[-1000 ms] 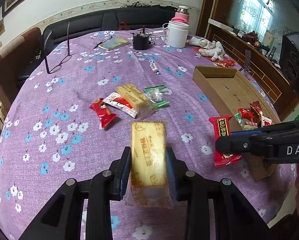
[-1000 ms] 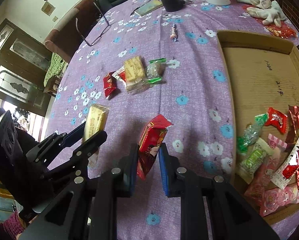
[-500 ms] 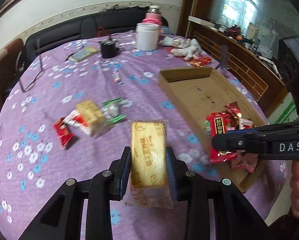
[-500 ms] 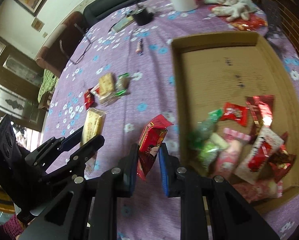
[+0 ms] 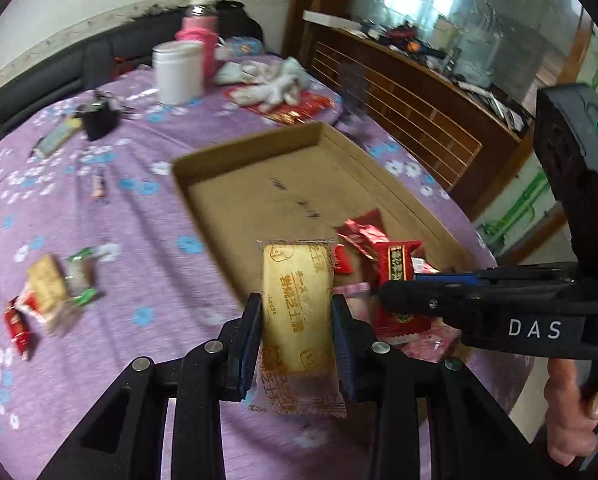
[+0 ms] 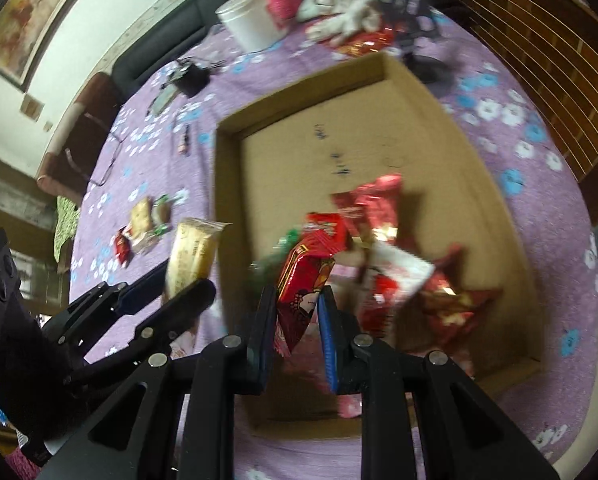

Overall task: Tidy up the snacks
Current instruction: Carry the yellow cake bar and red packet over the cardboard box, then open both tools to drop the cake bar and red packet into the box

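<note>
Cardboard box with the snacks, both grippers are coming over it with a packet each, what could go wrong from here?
1. The left gripper holds the yellow cake over the box wall, so an early release may drop it on the tablecloth.
2. The right gripper pinches only the lower part of the red packet; it could slip.
3. The grippers are close side by side and might bump each other.

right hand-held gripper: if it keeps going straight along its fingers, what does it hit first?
Probably the heap of wrapped snacks in the cardboard box. The right hand-held gripper, shut on a red snack packet, points down at it; depth is unclear.
</note>
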The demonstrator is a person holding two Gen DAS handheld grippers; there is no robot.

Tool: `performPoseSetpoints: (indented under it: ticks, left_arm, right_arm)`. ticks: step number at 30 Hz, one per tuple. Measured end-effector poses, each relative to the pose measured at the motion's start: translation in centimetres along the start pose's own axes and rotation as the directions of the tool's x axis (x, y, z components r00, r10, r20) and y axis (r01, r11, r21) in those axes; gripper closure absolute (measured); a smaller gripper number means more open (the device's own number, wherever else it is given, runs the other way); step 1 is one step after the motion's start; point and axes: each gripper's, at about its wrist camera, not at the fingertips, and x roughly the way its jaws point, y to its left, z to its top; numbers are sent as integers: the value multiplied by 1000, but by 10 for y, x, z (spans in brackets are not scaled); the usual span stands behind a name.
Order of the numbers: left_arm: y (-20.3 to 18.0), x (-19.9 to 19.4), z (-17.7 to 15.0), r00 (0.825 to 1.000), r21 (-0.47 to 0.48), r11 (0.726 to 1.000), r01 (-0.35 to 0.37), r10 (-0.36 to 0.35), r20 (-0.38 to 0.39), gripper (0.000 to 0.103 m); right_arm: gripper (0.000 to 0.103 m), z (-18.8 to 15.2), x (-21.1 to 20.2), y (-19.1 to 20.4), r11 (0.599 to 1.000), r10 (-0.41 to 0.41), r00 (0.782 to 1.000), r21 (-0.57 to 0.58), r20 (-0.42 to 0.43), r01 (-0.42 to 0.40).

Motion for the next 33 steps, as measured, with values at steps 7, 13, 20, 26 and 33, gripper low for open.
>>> performPoseSetpoints:
  ticks: [7,13,20,26,33]
  left_arm:
    - [-28,40,-1,996,57,998,16,-11,-86,69]
    - [-35,57,4,995,82,997,5,3,-104,69]
    - [-31,54,10,996,57,998,12,-6,-88,63]
    - [-28,42,11,998,38,999,14,-12,-61,55]
    - [-12,25,10,999,-14,1000,15,-16,-39,55]
  right_arm:
    - [83,2,3,-30,998,-34,999,45,-12,35]
    - [83,11,7,-44,997,-61,998,56,3,60]
    - [81,18,0,-48,995,-88,995,51,35,87]
    - [81,20,-12,-45,994,-100,992,57,71,96]
    - [81,17,-18,-29,996,-77,994,40,84,74]
